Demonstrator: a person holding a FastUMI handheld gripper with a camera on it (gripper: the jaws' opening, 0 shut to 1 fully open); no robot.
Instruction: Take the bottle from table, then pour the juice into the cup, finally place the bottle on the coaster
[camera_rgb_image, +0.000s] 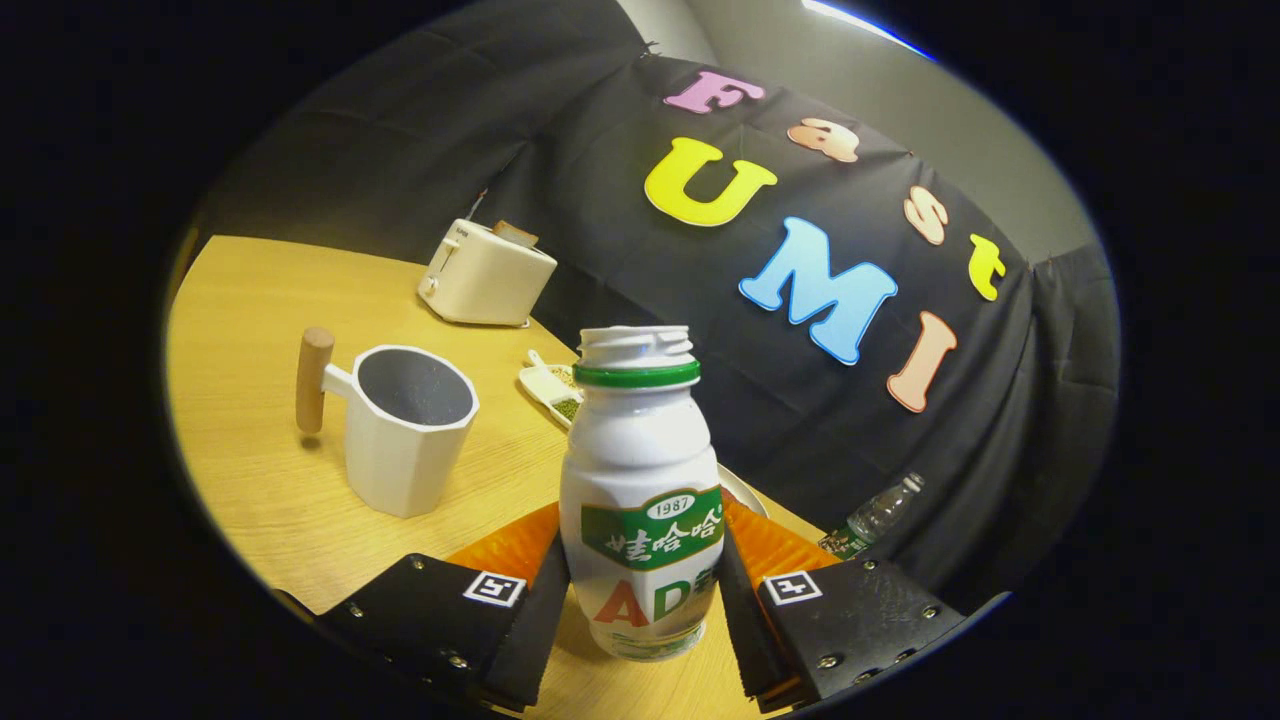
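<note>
The jaws are gripping the white plastic bottle with a green neck ring (641, 490) by its lower body, upright over the light wooden counter (260, 300). The white faceted cup with a wooden handle (405, 425) is standing nearby, beyond the jaws.

The gripper view rides low on the gripper (640, 610), just above the wooden table (250, 300), and looks forward along the two fingers (535, 615); it sits very close to the bottle (640, 490), which stands between them, its lower body at their inner faces; the horizon tilts; farther off lie the cup (410, 430) to the left, then the toaster (487, 272) against the far wall.
</note>
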